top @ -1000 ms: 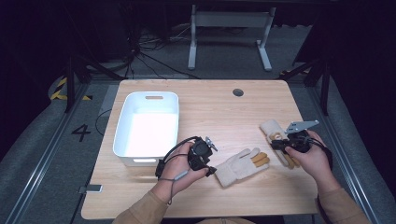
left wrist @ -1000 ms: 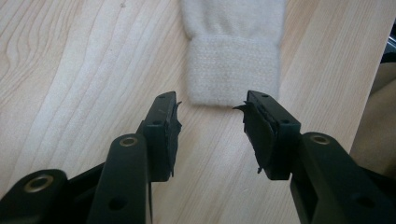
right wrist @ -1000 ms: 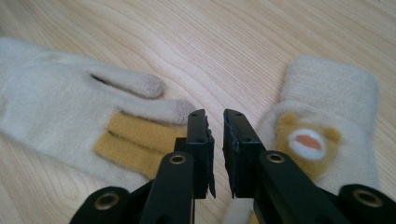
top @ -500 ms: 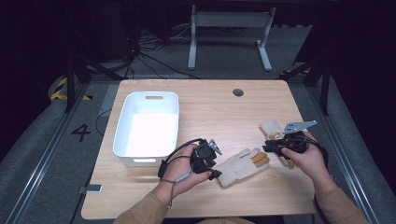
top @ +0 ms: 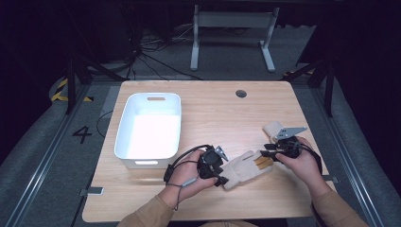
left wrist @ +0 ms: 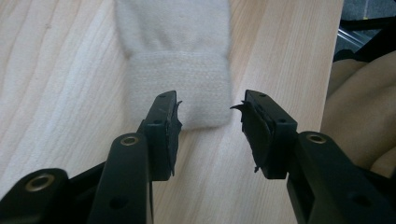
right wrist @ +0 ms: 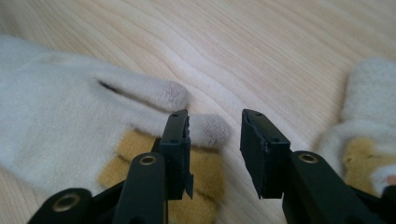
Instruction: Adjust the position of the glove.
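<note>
- The left gripper [left wrist: 205,109] is hovering with jaws apart over the work glove's [top: 246,166] cuff.
- The right gripper [right wrist: 215,126], jaws just opening, is straddling a fingertip, not pressing.

Both forearms enter from the bottom edge of the high view, sleeves tan.

L hand-held gripper [top: 221,176]: held in L hand [top: 189,172], low over the desk, pointing right. Jaws part open, nothing pressed btwn pads. Cable loops at the wrist.

R hand-held gripper [top: 265,150]: held in R hand [top: 302,163], pointing left toward the L unit, grey plate on top. Jaws apart, have just been opening; nothing btwn pads.
</note>
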`<state>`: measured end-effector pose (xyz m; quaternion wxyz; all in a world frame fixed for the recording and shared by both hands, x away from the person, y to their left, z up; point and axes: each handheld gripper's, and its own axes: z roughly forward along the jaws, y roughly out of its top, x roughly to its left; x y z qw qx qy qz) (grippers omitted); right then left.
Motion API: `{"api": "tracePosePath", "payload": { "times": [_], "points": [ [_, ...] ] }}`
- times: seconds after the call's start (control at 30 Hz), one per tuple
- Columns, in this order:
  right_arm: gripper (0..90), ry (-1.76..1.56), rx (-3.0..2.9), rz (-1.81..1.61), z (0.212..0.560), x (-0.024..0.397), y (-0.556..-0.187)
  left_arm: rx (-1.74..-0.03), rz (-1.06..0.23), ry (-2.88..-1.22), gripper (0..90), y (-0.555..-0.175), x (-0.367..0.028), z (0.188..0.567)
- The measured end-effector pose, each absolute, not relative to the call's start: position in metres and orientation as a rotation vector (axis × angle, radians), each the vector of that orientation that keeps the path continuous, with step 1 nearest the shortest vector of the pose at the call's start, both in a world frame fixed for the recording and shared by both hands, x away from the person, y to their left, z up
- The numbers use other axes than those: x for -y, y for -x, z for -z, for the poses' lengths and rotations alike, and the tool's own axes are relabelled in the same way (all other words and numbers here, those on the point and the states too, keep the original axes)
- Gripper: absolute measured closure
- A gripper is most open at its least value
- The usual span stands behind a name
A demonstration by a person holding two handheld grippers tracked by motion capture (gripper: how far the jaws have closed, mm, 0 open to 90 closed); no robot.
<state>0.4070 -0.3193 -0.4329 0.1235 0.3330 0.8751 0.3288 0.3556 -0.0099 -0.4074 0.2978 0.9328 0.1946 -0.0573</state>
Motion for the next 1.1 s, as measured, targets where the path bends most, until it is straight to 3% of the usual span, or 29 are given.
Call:
{"api": "tracePosePath", "payload": {
  "times": [0.4,0.5,0.67,1.1],
  "points": [
    [68.0,-1.061,-2.609,-0.868,0.439,0.324,-0.407,-0.542,0.153,-2.49,57.5,-0.356,0.012,0.411],
    [77.4,-1.079,-2.633,-0.863,0.442,0.323,-0.408,-0.561,0.135,-2.479,57.5,-0.356,0.012,0.411],
    [83.7,-1.072,-2.644,-0.847,0.442,0.322,-0.407,-0.554,0.125,-2.469,57.5,-0.355,0.013,0.41],
    [83.9,-1.078,-2.642,-0.857,0.442,0.323,-0.407,-0.586,0.073,-2.486,54.6,-0.358,0.029,0.427]
  ]
}}
